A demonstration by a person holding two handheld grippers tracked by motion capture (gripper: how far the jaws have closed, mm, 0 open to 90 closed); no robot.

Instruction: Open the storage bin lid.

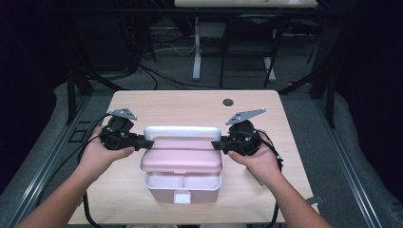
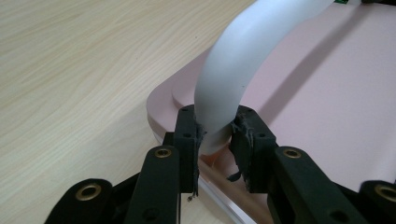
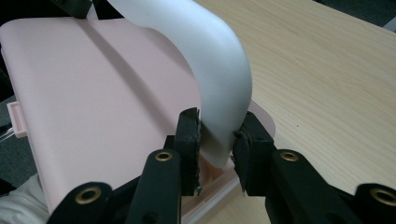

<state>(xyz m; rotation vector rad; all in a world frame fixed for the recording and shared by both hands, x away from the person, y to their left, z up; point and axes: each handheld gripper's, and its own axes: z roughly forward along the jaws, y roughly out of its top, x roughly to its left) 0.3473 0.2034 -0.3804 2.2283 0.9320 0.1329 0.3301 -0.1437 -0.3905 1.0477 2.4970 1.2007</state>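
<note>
The pink lid (image 1: 182,154) is held tilted over the open box (image 1: 183,187), between the two grippers. The white handle (image 2: 233,70) is clamped at its ends by the left gripper (image 2: 215,135) and right gripper (image 3: 217,135). Light, rigid, smooth plastic is judged; slipping is possible.

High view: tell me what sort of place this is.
Probably a lab or recording workspace: a light wooden table on a dark frame, loose cables on the grey floor, and another desk's white leg behind.

Left gripper (image 1: 148,142), right gripper (image 1: 216,144): jaws clamped, pointing inward, facing each other.
</note>
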